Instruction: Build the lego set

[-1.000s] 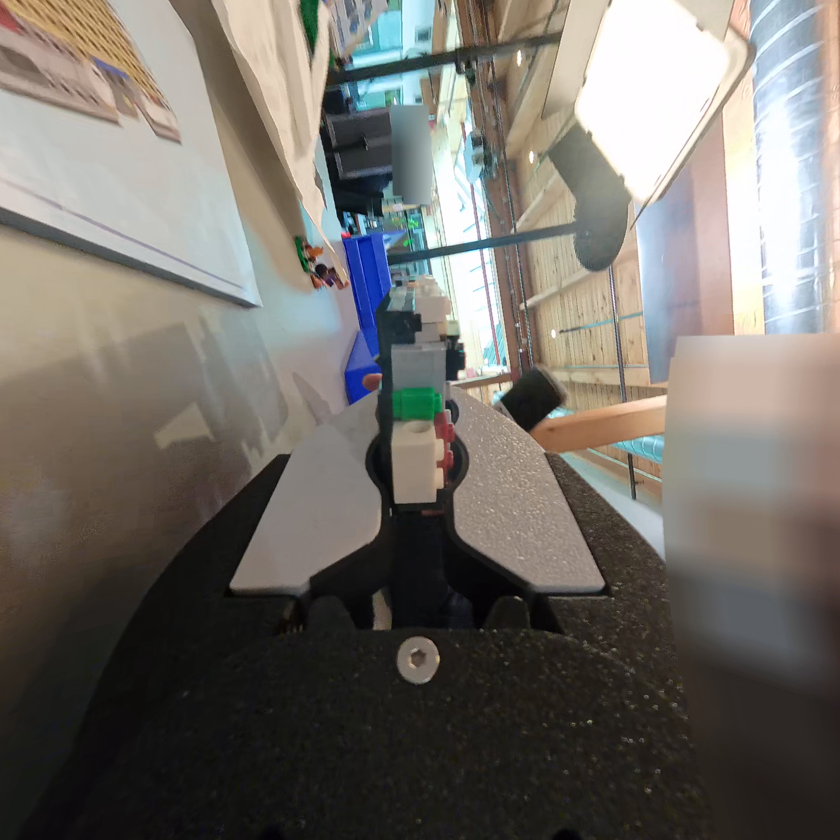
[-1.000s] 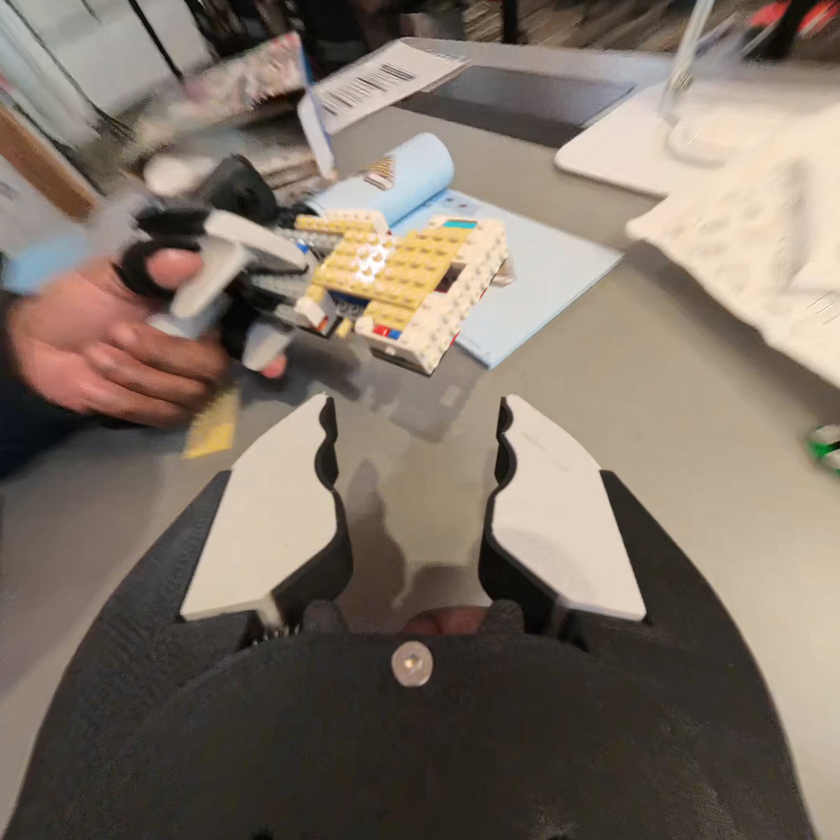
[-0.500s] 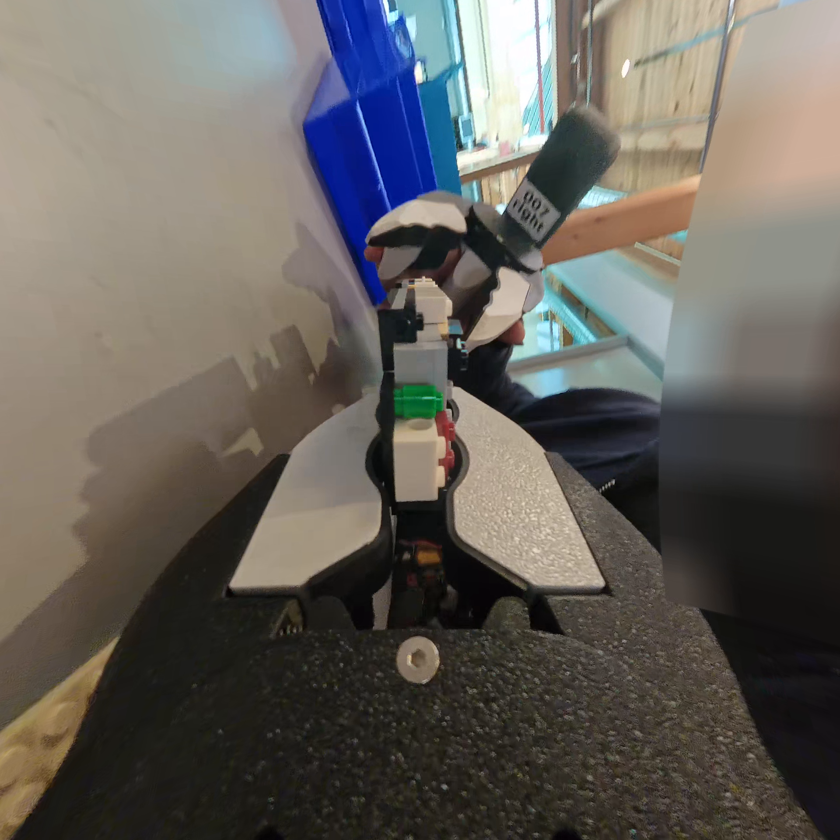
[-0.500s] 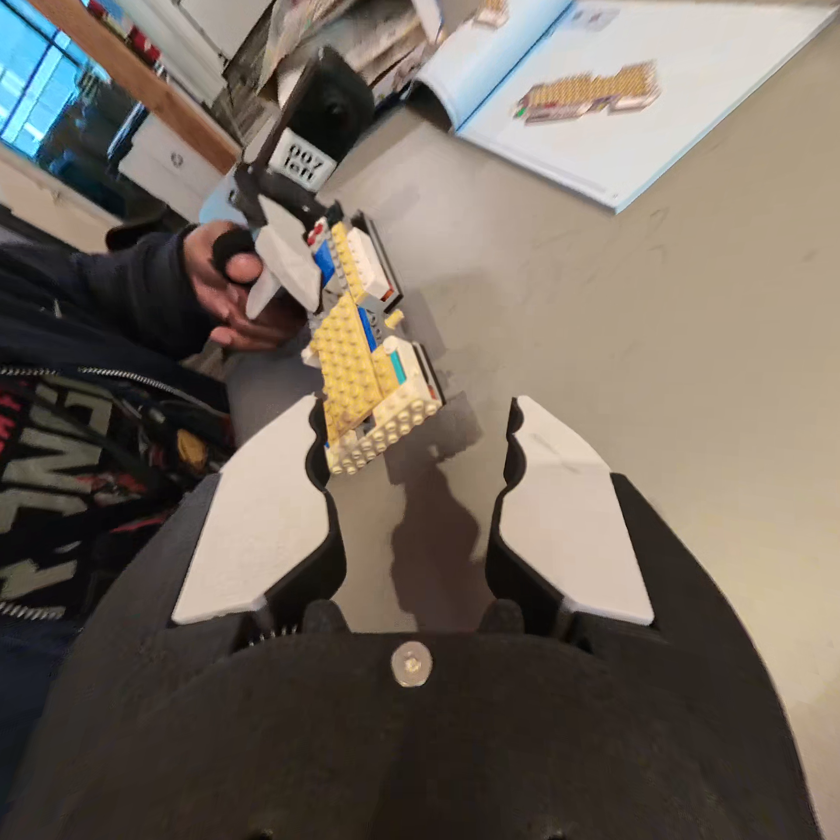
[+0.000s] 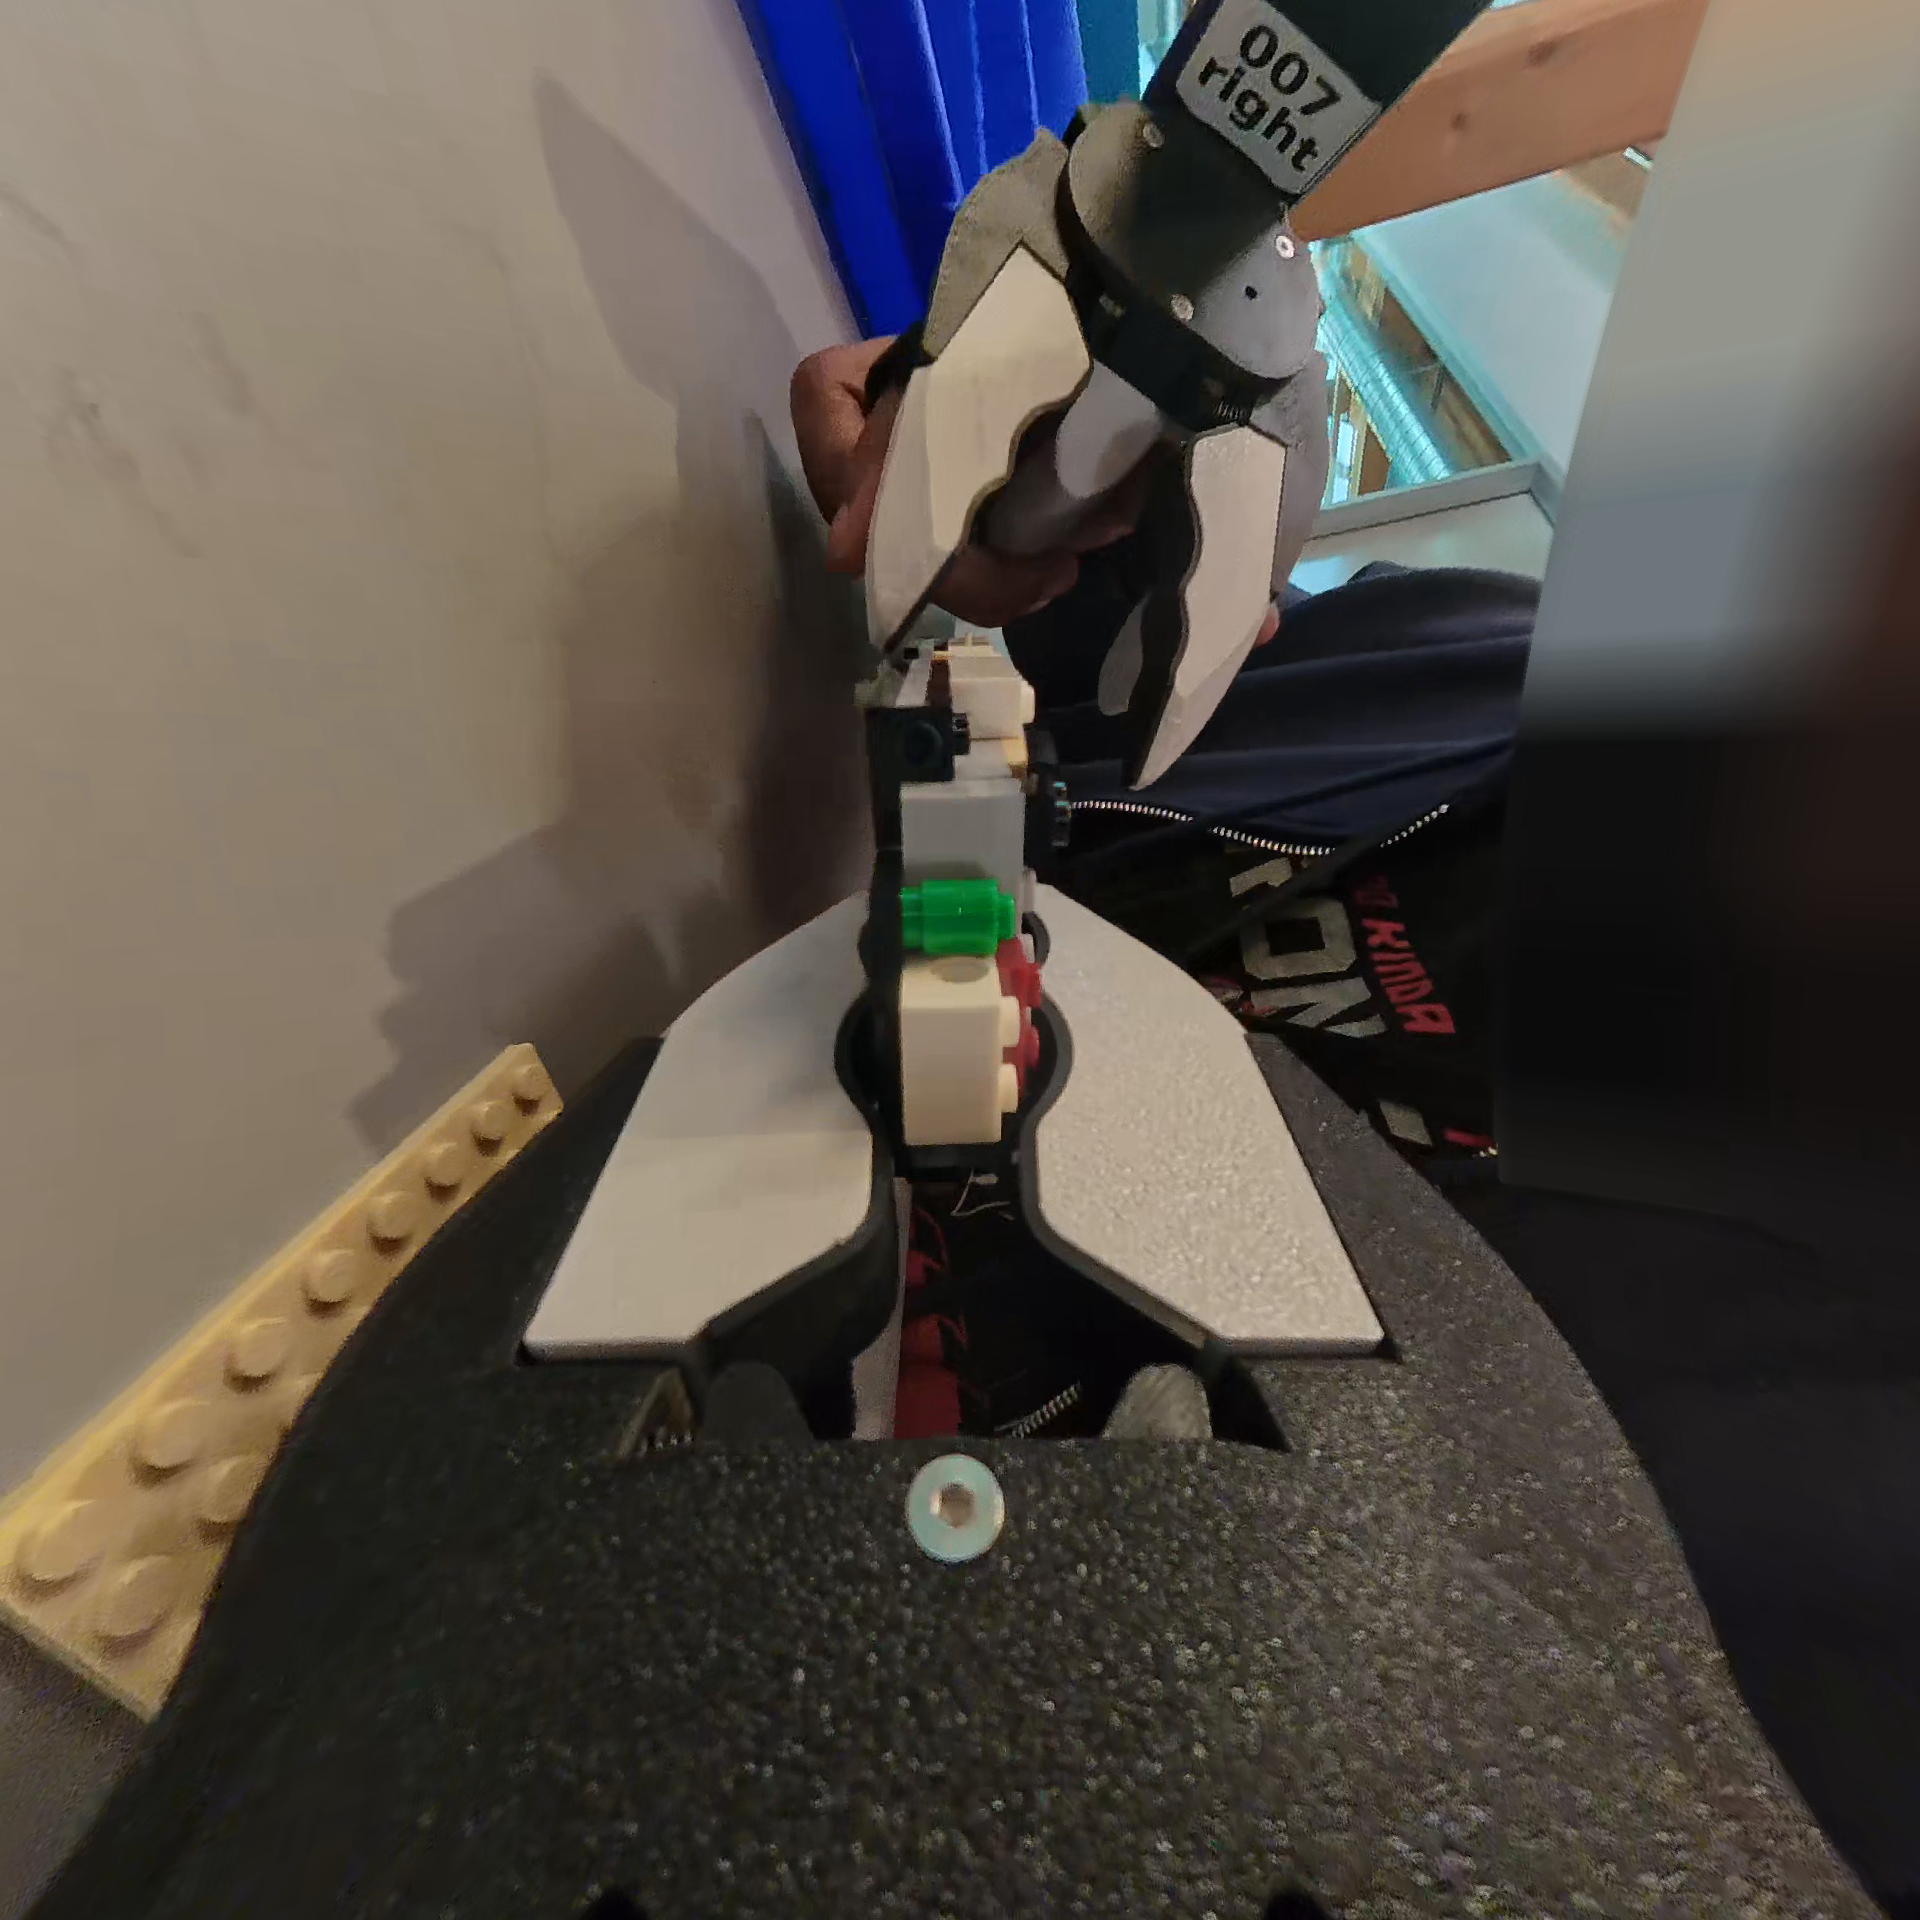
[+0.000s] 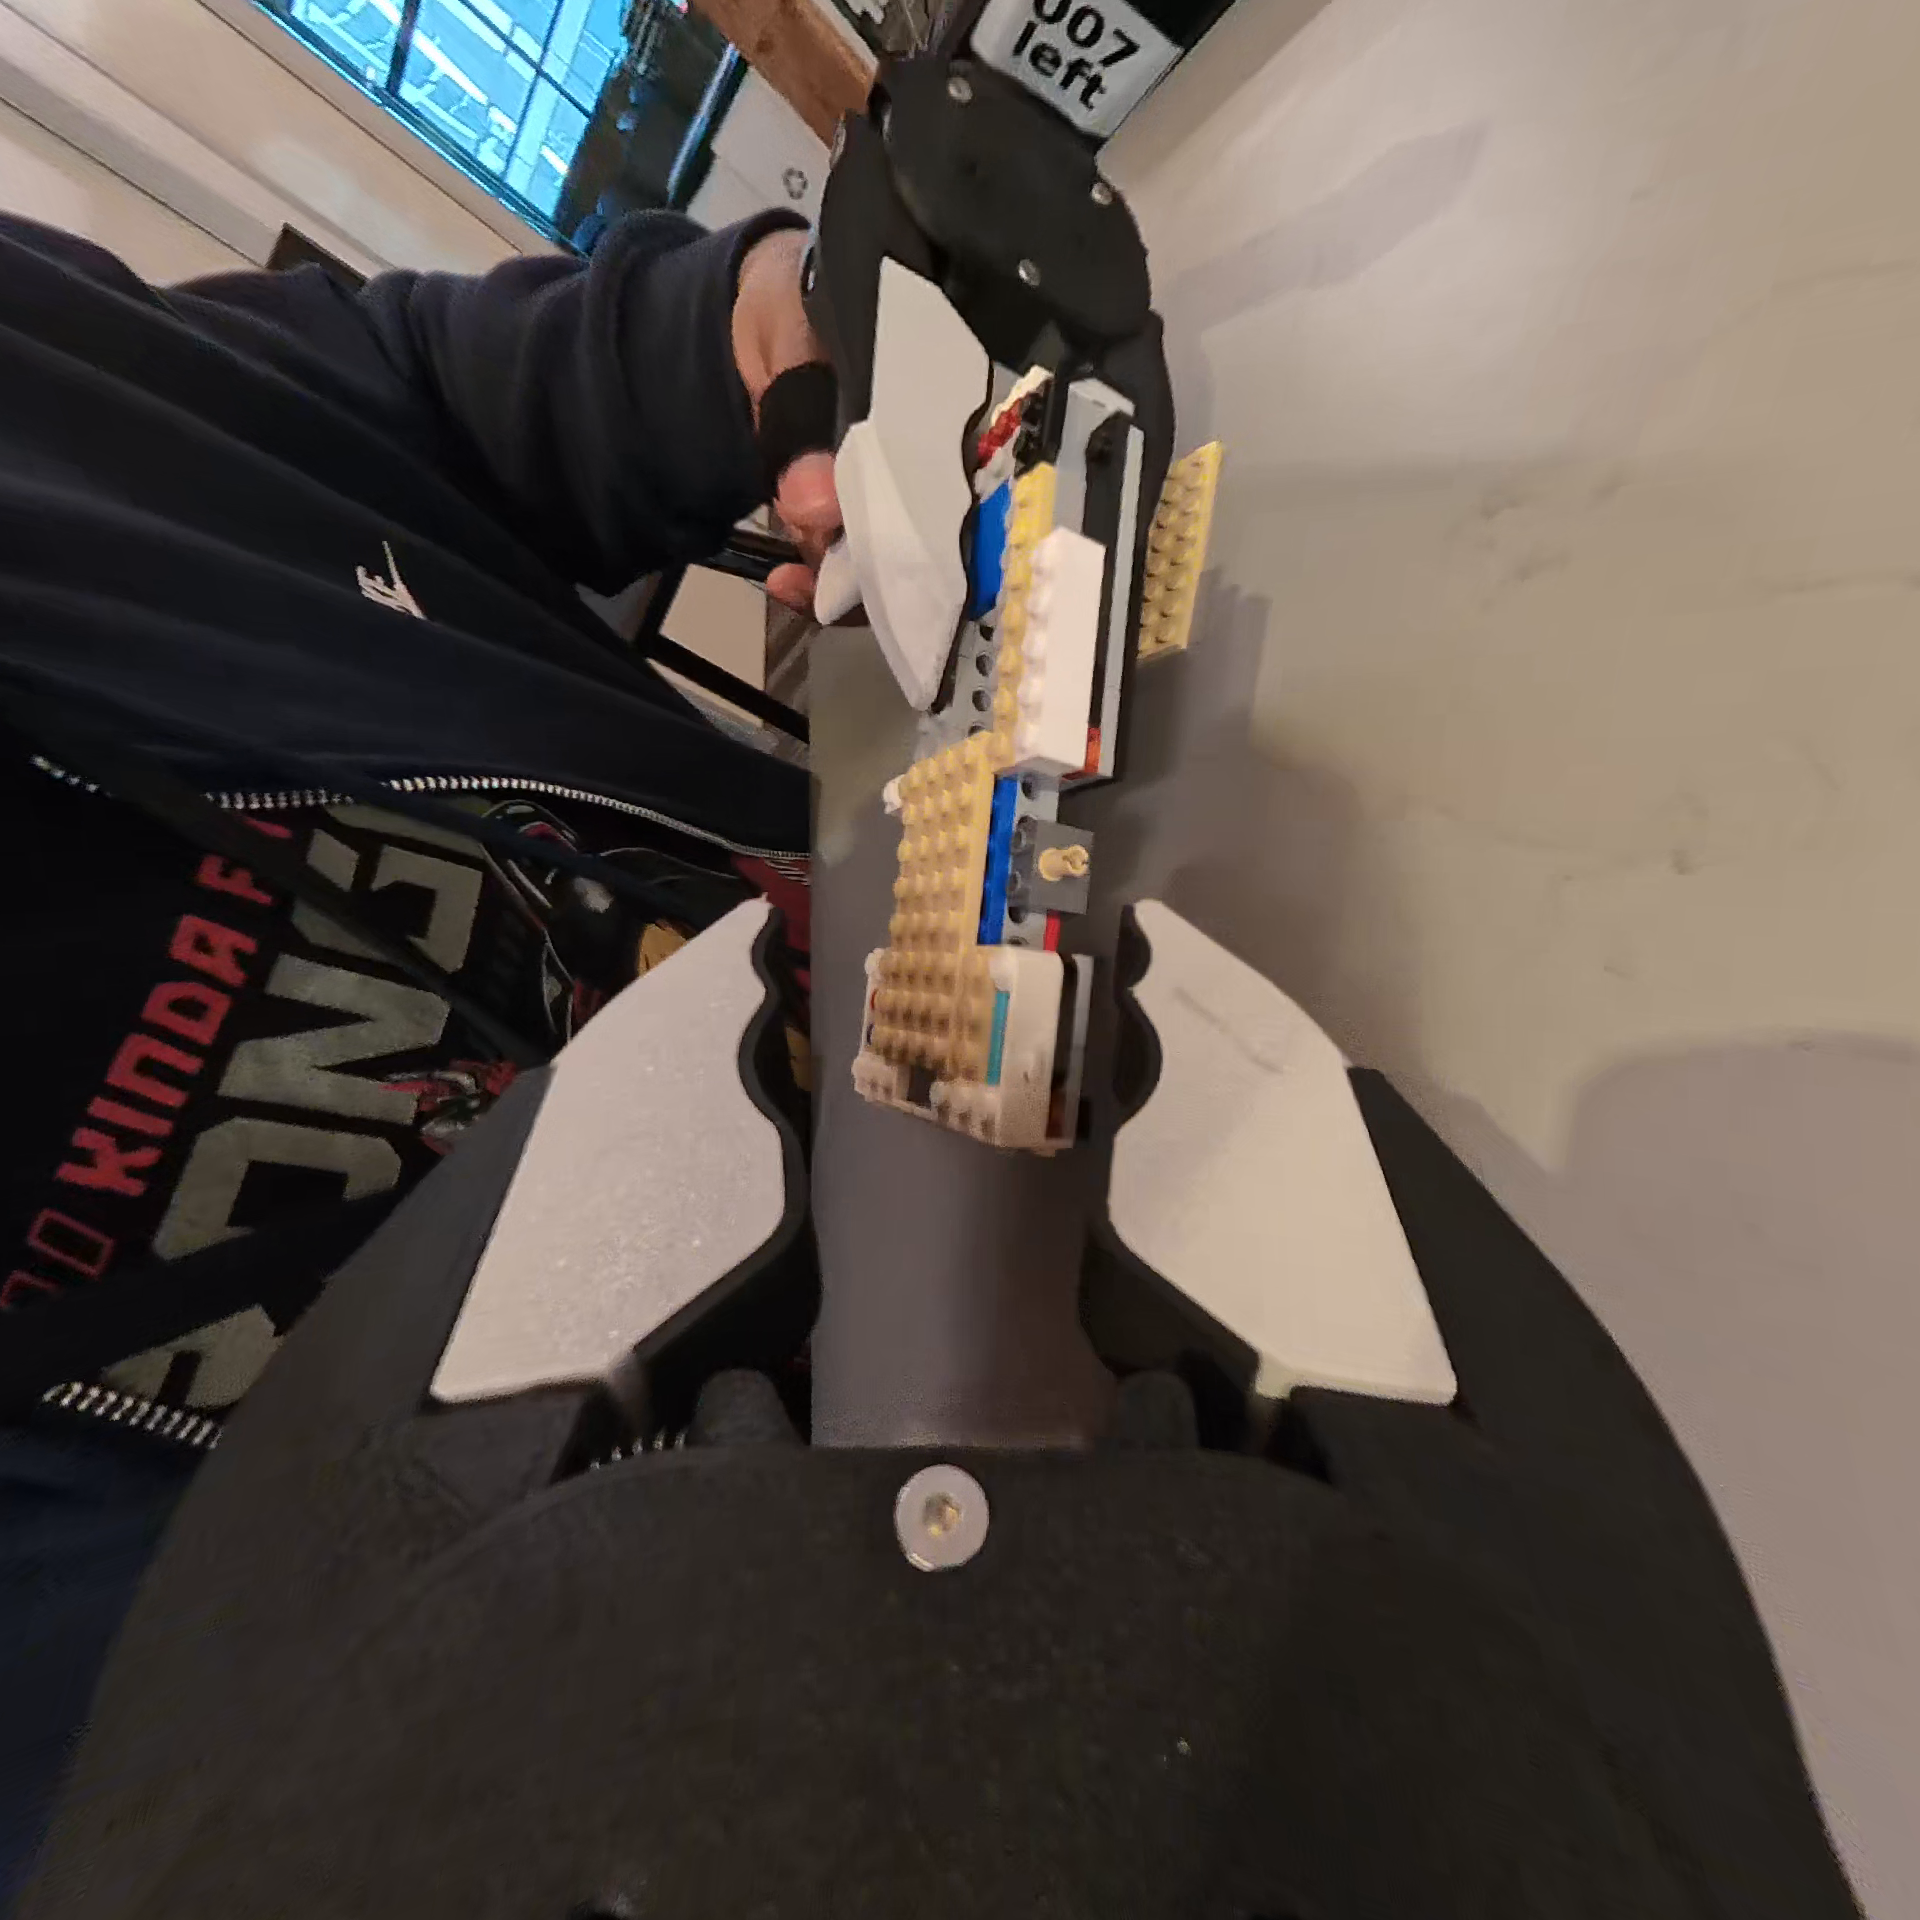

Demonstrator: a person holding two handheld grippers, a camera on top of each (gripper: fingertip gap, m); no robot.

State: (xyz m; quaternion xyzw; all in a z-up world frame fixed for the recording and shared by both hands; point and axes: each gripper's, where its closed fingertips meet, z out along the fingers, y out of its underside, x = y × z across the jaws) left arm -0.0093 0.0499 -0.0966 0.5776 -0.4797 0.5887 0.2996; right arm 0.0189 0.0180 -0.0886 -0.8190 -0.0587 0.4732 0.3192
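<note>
Tan, white, grey and blue bricks make up the brick model clamped in the left gripper. Left wrist view: fingers nearly together, both pads pressed on the model's near end, where a white brick, a green stud piece and red bits sit in the notch between them. The model sticks out forward, edge-on to the camera. At its far end is the right gripper, fingers apart, one tip touching or just beside the model's edge, the other clear of it on the opposite side. A hand holds that gripper from behind. A tan studded plate lies on the grey table just beside the left gripper's body. A blue bin stands farther back. A dark jacket with a zip fills the right side.

Right wrist view: the right gripper stands fairly wide open around the model's free end. The right finger sits at the model's side, contact or not I cannot tell. The left finger is clearly apart from it. Not gripped from this end. At the far end the left gripper pinches the model. The tan plate shows just behind it on the table. The model hangs over the table's edge.
</note>
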